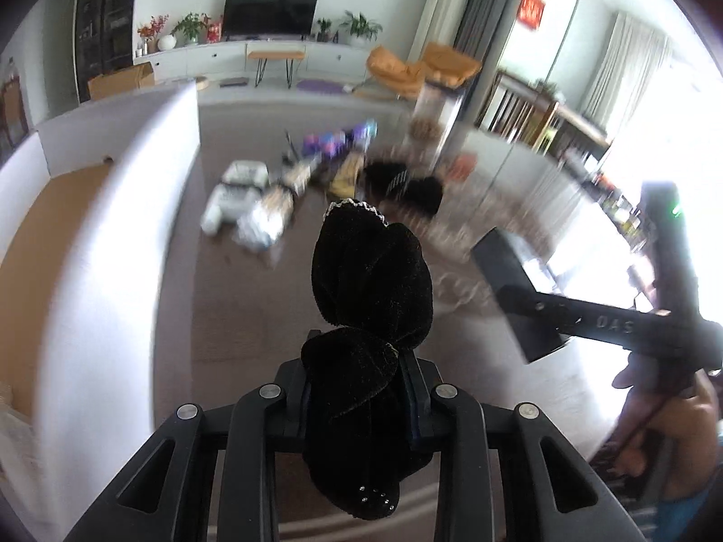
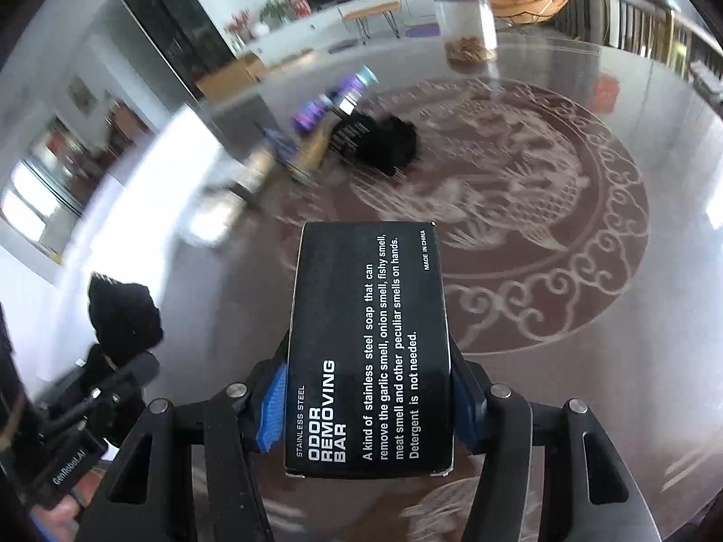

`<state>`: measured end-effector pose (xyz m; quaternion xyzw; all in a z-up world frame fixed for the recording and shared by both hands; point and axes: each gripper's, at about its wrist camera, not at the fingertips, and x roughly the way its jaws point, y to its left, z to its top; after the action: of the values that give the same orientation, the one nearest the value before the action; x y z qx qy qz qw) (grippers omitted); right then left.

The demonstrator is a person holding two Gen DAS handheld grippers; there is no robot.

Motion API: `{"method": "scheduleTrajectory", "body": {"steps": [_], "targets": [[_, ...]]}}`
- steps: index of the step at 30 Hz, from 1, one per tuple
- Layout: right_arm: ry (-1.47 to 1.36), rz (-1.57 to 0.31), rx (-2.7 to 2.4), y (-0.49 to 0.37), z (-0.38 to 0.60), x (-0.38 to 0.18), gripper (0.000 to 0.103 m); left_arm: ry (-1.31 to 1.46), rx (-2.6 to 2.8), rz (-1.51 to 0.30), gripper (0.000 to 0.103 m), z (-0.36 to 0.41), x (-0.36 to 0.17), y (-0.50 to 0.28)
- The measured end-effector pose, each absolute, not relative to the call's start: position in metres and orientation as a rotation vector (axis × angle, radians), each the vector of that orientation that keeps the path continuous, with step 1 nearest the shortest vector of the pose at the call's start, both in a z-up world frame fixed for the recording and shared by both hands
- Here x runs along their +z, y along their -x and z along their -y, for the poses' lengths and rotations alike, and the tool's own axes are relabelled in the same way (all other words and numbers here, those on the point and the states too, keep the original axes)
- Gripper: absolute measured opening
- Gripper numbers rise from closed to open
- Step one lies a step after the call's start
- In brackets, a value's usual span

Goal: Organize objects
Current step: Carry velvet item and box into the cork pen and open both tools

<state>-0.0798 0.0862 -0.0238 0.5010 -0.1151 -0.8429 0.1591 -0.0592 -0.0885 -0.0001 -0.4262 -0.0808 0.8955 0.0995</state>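
My left gripper [image 1: 359, 399] is shut on a black velvet pouch [image 1: 373, 284] with a pale lace edge, and holds it above the table. The same pouch [image 2: 124, 316] shows at the left of the right wrist view. My right gripper [image 2: 368, 399] is shut on a black box [image 2: 368, 343] printed "Odor Removing Bar", clamped between its blue pads [image 2: 271, 411]. That box [image 1: 515, 280] appears at the right of the left wrist view. A blurred heap of small items [image 1: 316, 167] lies further back on the table.
An open cardboard box [image 1: 58, 244] with white flaps stands at the left. A clear jar [image 2: 465, 22] with brown contents stands at the far side of the round glass table [image 2: 565, 226] with a dragon pattern. Another black cloth [image 2: 379, 140] lies beside purple packets [image 2: 312, 113].
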Motion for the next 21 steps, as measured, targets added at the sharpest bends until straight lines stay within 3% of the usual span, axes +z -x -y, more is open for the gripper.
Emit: {"method": "scheduleTrajectory", "body": {"steps": [9,18,19,20,21], "targets": [[-1.185,0.307,-2.188,0.066,0.048,0.068,0.059,1.184,2.952,0.272,0.029,0.217,0.078,0.032],[-1.140,0.034,-1.967,0.049,0.239,0.079,0.059,1.687,3.118,0.344,0.031,0.358,0.029,0.030],[-1.151,-0.009,-1.956,0.048,0.256,0.073,0.060,1.769,3.099,0.357,0.035,0.366,0.019,0.031],[-1.160,-0.059,-1.952,0.046,0.269,0.067,0.061,1.848,3.079,0.370,0.047,0.372,0.010,0.030],[-1.167,-0.093,-1.951,0.044,0.277,0.063,0.068,1.910,3.066,0.370,0.057,0.375,0.003,0.030]]}}
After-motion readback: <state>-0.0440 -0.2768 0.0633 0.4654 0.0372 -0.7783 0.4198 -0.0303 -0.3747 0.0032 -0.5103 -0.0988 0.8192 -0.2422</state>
